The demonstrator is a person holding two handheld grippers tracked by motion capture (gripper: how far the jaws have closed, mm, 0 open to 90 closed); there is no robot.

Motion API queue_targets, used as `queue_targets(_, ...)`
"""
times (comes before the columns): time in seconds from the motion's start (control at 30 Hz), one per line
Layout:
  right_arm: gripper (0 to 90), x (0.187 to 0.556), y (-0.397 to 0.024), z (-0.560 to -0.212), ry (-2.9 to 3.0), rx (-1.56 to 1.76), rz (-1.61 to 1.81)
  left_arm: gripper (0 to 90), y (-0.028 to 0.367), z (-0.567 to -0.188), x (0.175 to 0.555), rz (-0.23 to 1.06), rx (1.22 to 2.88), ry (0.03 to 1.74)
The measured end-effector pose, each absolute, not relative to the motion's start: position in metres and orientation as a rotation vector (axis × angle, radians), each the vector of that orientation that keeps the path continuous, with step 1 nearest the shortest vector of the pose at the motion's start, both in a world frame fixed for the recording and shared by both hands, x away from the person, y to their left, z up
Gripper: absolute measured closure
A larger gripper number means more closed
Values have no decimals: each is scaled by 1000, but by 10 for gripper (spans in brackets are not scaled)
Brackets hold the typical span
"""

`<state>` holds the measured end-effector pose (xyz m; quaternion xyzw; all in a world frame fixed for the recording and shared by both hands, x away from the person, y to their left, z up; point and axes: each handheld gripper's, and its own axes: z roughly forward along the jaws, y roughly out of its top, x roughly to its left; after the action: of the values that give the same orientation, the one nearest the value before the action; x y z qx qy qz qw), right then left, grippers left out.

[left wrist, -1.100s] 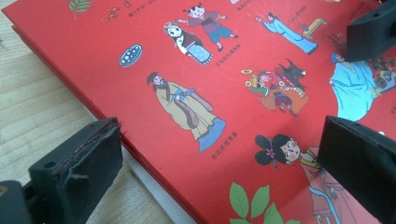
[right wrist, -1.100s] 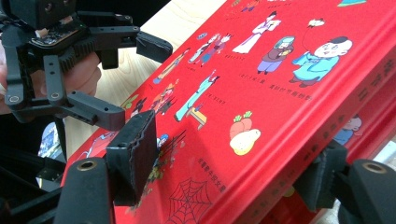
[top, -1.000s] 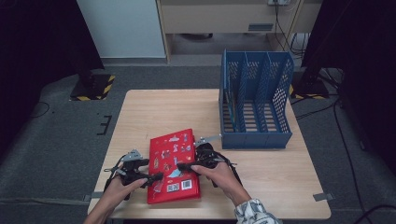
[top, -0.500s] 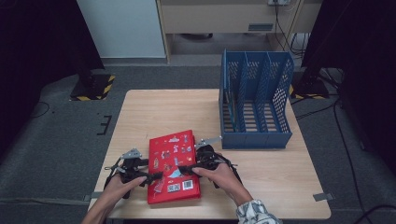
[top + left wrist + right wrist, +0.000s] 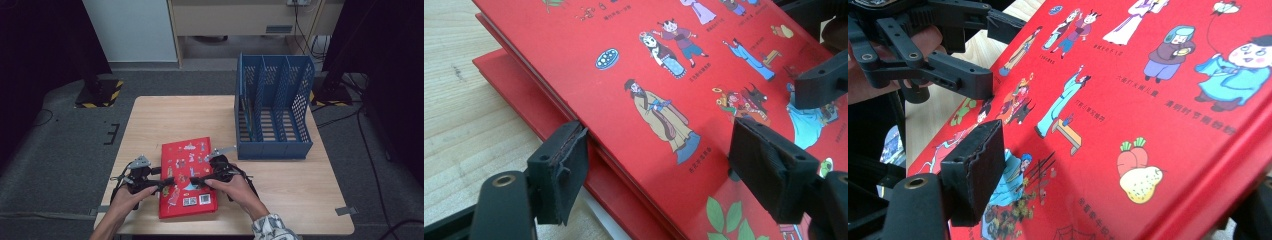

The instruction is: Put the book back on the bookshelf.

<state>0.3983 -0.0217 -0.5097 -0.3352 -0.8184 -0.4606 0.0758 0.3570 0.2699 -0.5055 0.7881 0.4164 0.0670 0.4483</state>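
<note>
A red picture book [image 5: 186, 176] lies on the table's near side. My left gripper [image 5: 167, 184] reaches in from the book's left edge. In the left gripper view its jaws [image 5: 664, 165] have just been closing. One pad [image 5: 566, 162] sits under the upper cover [image 5: 664, 75] and the other rests on top of it. A lower red layer [image 5: 519, 95] stays outside the jaws. My right gripper [image 5: 196, 180] comes from the book's right side. Its jaws [image 5: 1118, 195] have opened slightly and still straddle the book's edge [image 5: 1198, 190], one pad [image 5: 975, 167] on the cover.
A blue file rack [image 5: 272, 115] with three slots stands upright at the table's right rear. Bare wooden tabletop [image 5: 170, 120] stretches behind and left of the book. The table's front edge [image 5: 300, 232] lies just below the hands.
The left gripper has shifted slightly at the book's left edge. The book and the right gripper keep their places.
</note>
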Motion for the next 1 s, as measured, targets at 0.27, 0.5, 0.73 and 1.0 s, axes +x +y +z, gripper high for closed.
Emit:
queue_targets(0.27,210,400,-21,-506,-2473,-1016,-1397,263,271,-497,357,201,1922,1012)
queue_targets(0.5,205,400,-19,-500,-2501,-1015,-1398,271,272,-492,357,217,1912,1008)
queue_targets(0.73,204,399,-20,-496,-2507,-1015,-1400,296,272,-489,356,223,1905,997)
queue_targets(1.0,206,399,-24,-488,-2510,-1018,-1414,318,269,-483,356,235,1901,986)
